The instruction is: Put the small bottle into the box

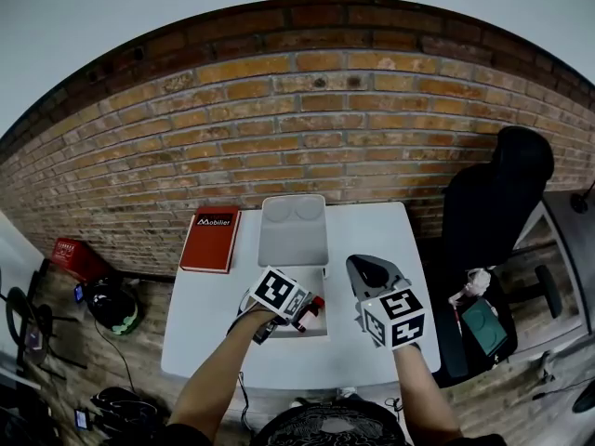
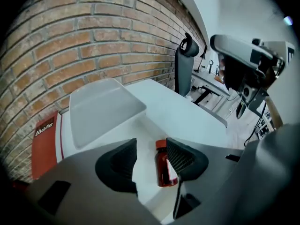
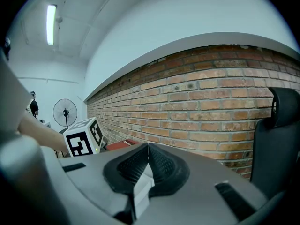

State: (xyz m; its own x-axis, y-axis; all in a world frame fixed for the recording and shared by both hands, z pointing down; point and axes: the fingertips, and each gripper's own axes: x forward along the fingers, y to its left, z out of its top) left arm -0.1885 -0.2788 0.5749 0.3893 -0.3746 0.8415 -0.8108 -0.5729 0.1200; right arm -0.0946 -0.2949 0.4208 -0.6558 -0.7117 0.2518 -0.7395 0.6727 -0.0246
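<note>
The small red bottle (image 2: 164, 167) with a red cap lies on its side on the white floor of the open box (image 2: 140, 135). My left gripper (image 2: 150, 159) is open around it; the bottle rests close against the right-hand pad, with a gap to the left one. In the head view the bottle (image 1: 310, 310) shows just right of the left gripper (image 1: 296, 316), over the box base (image 1: 316, 328). My right gripper (image 1: 368, 268) hovers to the right of the box, and its jaws (image 3: 148, 161) are shut on nothing.
The box's raised lid (image 1: 293, 230) stands behind the base. A red book (image 1: 210, 240) lies at the table's far left by the brick wall. A black chair (image 1: 493, 193) stands right of the table. The white table (image 1: 372, 230) ends near the person.
</note>
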